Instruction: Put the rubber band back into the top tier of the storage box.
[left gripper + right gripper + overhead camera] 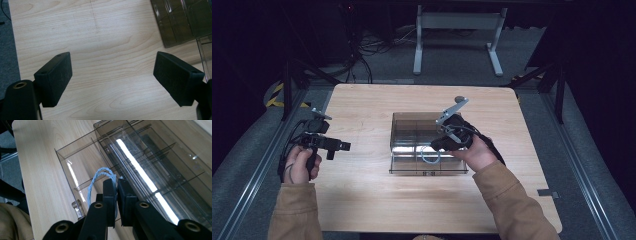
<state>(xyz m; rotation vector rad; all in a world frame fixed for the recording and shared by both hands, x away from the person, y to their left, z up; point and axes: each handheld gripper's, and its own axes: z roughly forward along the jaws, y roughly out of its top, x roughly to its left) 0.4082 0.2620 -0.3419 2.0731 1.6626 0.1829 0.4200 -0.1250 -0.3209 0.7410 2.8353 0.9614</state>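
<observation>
Clear divided box [412, 131] surrounds blue cord [98, 178]; bare table [105, 37] elsewhere.

Grey metal frame legs [457, 37] on carpet beyond table [362, 200].

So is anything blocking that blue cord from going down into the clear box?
Nothing visible does. The right gripper pinches the blue cord directly above the smoky clear box, over an open, lidless compartment near its front.
</observation>
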